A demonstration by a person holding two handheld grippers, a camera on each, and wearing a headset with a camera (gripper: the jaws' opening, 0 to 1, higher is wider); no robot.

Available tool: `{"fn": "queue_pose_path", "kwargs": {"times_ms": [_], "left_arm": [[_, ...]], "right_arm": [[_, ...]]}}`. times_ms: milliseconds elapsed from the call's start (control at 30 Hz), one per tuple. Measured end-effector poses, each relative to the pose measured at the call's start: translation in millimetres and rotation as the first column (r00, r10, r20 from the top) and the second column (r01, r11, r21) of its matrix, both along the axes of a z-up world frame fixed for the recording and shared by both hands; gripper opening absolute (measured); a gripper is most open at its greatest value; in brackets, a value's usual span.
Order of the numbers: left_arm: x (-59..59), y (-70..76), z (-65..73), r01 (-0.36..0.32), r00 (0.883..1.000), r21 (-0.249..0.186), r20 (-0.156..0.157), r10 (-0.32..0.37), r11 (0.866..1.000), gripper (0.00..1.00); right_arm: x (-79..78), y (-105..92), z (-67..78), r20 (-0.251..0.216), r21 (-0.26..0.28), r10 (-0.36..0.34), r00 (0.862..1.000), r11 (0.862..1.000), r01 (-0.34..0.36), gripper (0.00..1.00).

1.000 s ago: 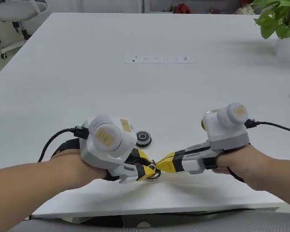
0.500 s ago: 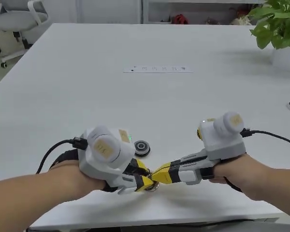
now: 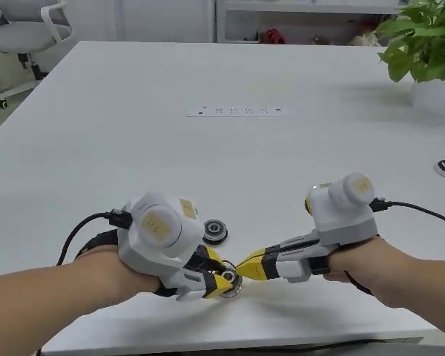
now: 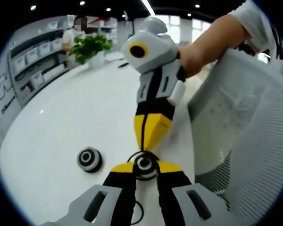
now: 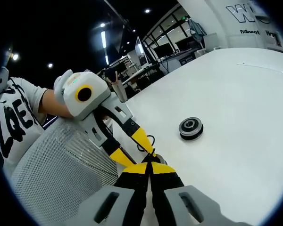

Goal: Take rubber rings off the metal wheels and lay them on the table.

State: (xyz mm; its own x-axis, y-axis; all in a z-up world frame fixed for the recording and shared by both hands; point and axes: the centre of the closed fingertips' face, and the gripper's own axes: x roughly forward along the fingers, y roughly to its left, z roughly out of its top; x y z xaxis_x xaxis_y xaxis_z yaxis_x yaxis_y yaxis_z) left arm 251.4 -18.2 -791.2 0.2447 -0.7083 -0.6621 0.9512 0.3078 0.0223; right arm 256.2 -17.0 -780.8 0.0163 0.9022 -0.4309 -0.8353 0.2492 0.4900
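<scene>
I hold both grippers low over the near edge of the white worktop (image 3: 208, 163), forearms coming in from either side so the tips meet nose to nose. My left gripper (image 3: 222, 282) angles in from the left, its yellow-padded fingers (image 4: 124, 168) narrow and clamped on a small metal wheel (image 4: 145, 163), a round disc with a pale hub. My right gripper (image 3: 245, 268) points at it from the right, its fingers (image 5: 137, 169) pressed together into a wedge that touches the wheel's rim; I cannot tell whether they pinch anything. The left gripper view shows the held wheel face-on, while the head view has it half hidden behind the yellow tips. A second wheel (image 3: 214, 231) lies flat on the worktop just beyond, apart from both grippers, its black rubber ring (image 5: 191, 135) on.
</scene>
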Motion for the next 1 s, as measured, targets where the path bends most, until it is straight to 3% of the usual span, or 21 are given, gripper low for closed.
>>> {"fn": "queue_pose_path", "kwargs": {"times_ms": [267, 600, 1000], "left_arm": [[-3.0, 3.2, 20.4, 0.007, 1.0, -0.045, 0.001, -0.007, 0.999, 0.26], [-6.6, 21.0, 43.9, -0.029, 1.0, -0.106, -0.002, 0.029, 0.994, 0.36], [-7.6, 49.7, 55.9, -0.091, 0.996, -0.142, 0.002, 0.092, 0.986, 0.44]], "right_arm": [[1.3, -1.2, 5.1, 0.004, 0.001, -0.001, 1.0, 1.0, 0.001, 0.0], [4.3, 5.7, 19.6, 0.011, 0.022, 0.0, 1.0, 1.0, 0.0, 0.0], [2.6, 19.1, 33.2, 0.033, 0.025, 0.032, 0.999, 0.999, -0.032, 0.0]]}}
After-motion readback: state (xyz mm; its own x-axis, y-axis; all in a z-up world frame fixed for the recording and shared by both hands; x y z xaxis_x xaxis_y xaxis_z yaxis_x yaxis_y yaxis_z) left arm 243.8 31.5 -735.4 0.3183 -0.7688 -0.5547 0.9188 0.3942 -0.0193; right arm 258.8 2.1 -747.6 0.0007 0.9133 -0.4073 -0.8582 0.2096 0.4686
